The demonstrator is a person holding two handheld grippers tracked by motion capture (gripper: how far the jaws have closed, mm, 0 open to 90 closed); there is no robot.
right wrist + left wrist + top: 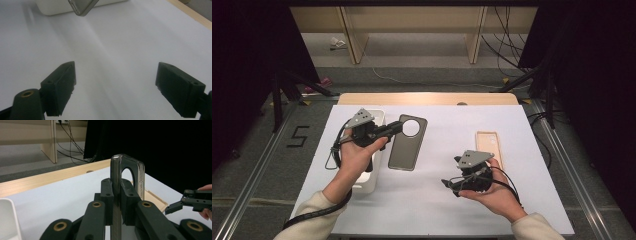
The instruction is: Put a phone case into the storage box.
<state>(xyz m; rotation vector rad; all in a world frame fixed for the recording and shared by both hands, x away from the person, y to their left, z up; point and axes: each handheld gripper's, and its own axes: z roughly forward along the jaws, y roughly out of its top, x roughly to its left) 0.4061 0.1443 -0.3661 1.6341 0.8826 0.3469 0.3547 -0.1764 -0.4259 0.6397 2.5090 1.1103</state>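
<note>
A dark smoky phone case (pixel 408 142) with a round camera opening lies left of centre over the white mat (pixel 437 195). My left gripper (pixel 398 128) is shut on its top edge beside that opening. In the left gripper view the case (pixel 128 173) stands edge-on between the closed pads of the left gripper (pixel 117 192). My right gripper (pixel 449 184) is held above the mat at the front right, apart from the case. Its jaws are spread wide with nothing between them, as the right gripper (pixel 115 87) view shows. A corner of the case (pixel 82 6) shows at the top there.
A white tray (pixel 377 116) sits under my left hand at the mat's left side, seen also as the white tray (pixel 55 8). A beige phone-sized case (pixel 489 145) lies at the right. The wooden table edge (pixel 427 98) runs along the back.
</note>
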